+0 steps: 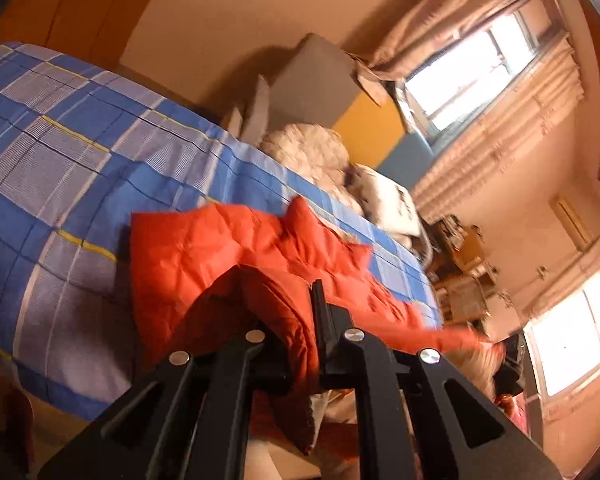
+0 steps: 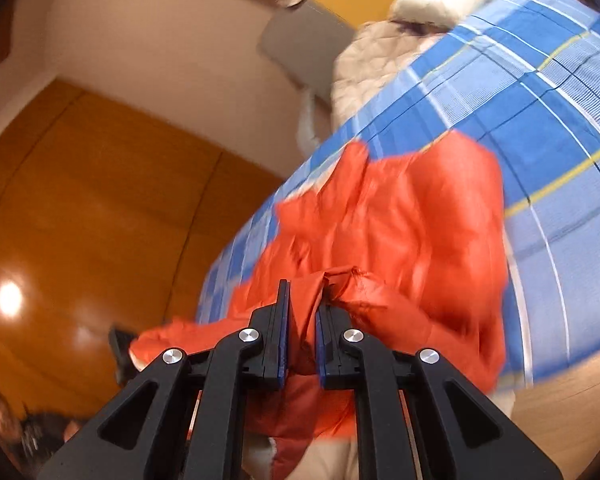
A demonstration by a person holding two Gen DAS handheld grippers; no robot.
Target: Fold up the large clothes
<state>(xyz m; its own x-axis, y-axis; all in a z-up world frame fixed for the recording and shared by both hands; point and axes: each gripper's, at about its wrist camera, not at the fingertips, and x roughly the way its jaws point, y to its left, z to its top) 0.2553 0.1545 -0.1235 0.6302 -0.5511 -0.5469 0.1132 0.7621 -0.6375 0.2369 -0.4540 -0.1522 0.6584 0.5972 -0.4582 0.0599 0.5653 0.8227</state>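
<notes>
Now both grippers angle downward, each pinched on a fold of one orange quilted jacket. Left gripper sits lower centre; right gripper likewise. Puffy and creased, the jacket sprawls mid-frame on the blue plaid bed, its hem lifted.

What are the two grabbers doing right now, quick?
Left gripper: closed, pinching the orange jacket.
Right gripper: closed, pinching a fold of the same jacket.
</notes>
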